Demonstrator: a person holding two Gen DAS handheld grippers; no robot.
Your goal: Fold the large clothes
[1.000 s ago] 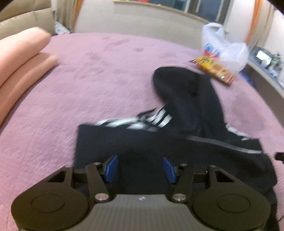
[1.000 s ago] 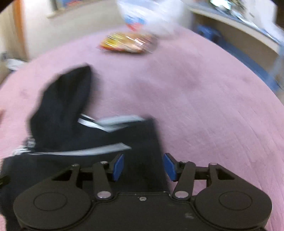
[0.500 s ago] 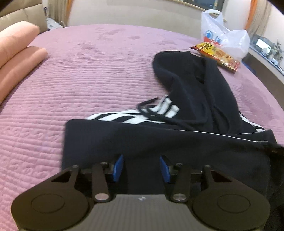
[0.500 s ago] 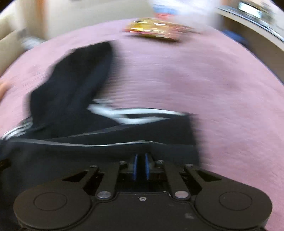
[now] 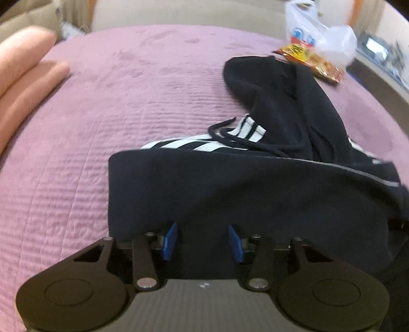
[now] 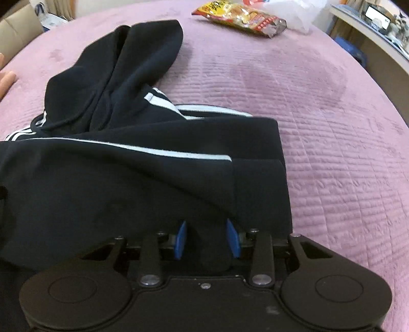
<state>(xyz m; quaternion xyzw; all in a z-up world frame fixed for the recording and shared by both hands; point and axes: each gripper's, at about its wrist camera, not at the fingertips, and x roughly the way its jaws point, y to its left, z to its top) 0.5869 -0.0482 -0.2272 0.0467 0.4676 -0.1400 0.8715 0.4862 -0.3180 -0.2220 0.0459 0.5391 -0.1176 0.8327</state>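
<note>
Left tongs (image 5: 202, 241), right tongs (image 6: 207, 238) parted; hoodie (image 6: 143, 163) crosswise — hood (image 6: 127, 58) away.

The black hoodie (image 6: 143, 184) hides the fingertips of both grippers; its near hem is cut off below them.

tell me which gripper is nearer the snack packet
Right. The right gripper sits at the hoodie's right end, the side where the snack packet lies; the left gripper is at the opposite end, farther off.
</note>
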